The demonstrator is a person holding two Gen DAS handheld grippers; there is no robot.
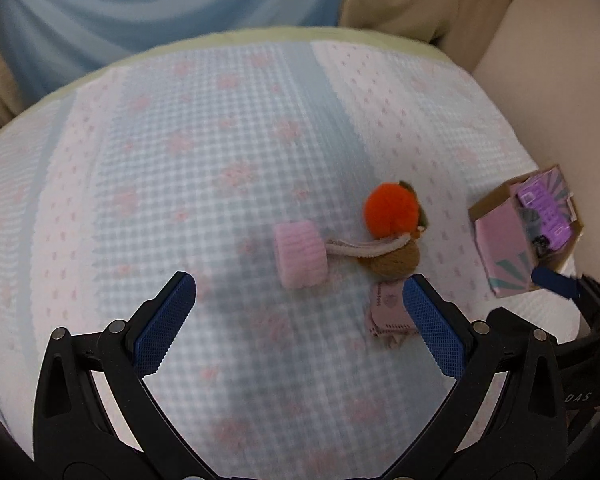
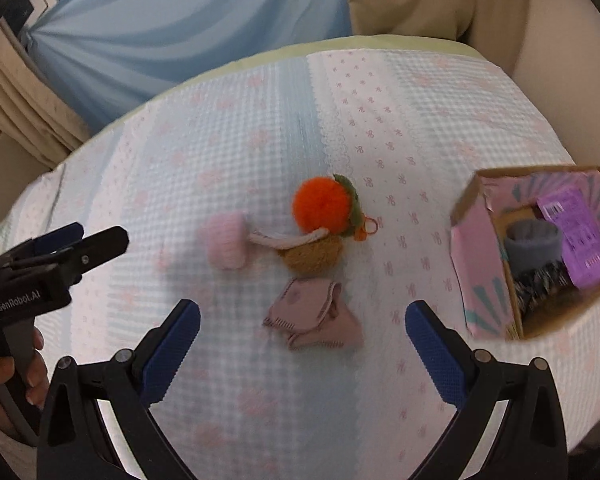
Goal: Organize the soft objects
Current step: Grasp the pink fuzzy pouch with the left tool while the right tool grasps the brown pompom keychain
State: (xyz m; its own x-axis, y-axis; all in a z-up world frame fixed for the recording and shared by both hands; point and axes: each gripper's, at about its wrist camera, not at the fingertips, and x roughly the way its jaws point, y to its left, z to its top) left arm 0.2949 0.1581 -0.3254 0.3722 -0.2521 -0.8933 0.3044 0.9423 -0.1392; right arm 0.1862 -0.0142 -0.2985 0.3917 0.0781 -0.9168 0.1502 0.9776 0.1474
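Right wrist view, left to right: your left tongs (image 2: 80, 236) read "GenRobot.AI" on the body; jaws look nearly closed from this side, but the left wrist view shows them wide with nothing held. Right tongs (image 2: 302, 334) are wide too, empty.

On the bed (image 2: 220, 128), a pink plush roll (image 2: 225, 242) touches a looped cord running to a brown pom-pom (image 2: 312, 256), with an orange pom-pom (image 2: 324, 204) against it. All look light and squashy; pinch mid-body, expect the linked pieces to drag along. Pink folded cloth (image 2: 314, 320) lies just below, limp: grab a bunched fold, not a flat edge.

Cardboard box (image 2: 480, 280) at right already holds soft items and a purple packet (image 2: 576, 236); its print is unreadable.
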